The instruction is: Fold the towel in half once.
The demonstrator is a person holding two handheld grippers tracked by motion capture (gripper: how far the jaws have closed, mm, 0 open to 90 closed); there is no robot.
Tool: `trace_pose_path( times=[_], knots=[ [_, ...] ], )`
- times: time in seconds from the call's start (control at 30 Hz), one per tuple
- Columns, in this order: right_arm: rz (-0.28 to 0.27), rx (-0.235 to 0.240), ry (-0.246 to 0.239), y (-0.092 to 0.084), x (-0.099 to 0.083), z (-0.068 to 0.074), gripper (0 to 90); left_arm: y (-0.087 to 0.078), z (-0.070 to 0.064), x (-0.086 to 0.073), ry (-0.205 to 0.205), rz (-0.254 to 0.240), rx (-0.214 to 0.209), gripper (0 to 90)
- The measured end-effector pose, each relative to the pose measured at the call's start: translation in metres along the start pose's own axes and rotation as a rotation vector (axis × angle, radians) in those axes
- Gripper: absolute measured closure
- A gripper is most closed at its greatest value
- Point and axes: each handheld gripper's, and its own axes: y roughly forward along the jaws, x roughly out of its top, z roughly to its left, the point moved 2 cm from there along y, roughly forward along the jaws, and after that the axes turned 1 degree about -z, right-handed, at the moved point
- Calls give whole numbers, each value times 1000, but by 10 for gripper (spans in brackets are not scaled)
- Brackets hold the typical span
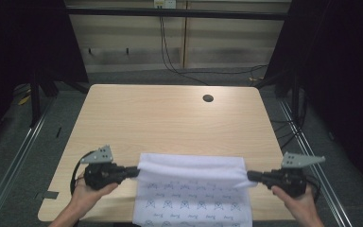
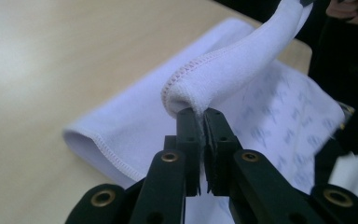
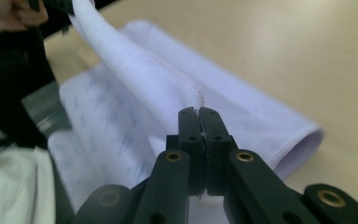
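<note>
The pale wooden worktop (image 1: 170, 118) fills the middle of the high view, with a round dark cable hole (image 1: 208, 98) near its far right corner. At its near edge lies a white towel (image 1: 194, 194) printed with small blue figures — its near part hangs over the edge toward the person, and its far part is folded back on itself, forming a soft rounded roll across the width.

The left gripper (image 1: 134, 172) is clamped on the towel's left corner; in the left gripper view the jaws stand almost together with the stitched hem pinched between them, the cloth rising from the pinch toward the other hand. The right gripper (image 1: 250, 176) is clamped on the right corner the same way — jaws pressed nearly flush on the hem. Both grippers lie about level, just above the worktop, each held in a hand (image 1: 92, 191) that comes in from below.
</note>
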Motion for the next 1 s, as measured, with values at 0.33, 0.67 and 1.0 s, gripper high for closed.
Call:
trace_pose_path(
  times=[0.33, 0.67, 1.0],
  knots=[
    [232, 2, 78, 31, -57, 2, 891, 33, -7, -46, -62, 168, -43, 858],
    [274, -21, 51, 54, -52, -10, 890, 48, 9, -43, -51, 218, 46, 861],
    [217, -84, 71, 78, -33, -39, 890, 64, 55, -20, -46, 183, 134, 863]
  ],
)
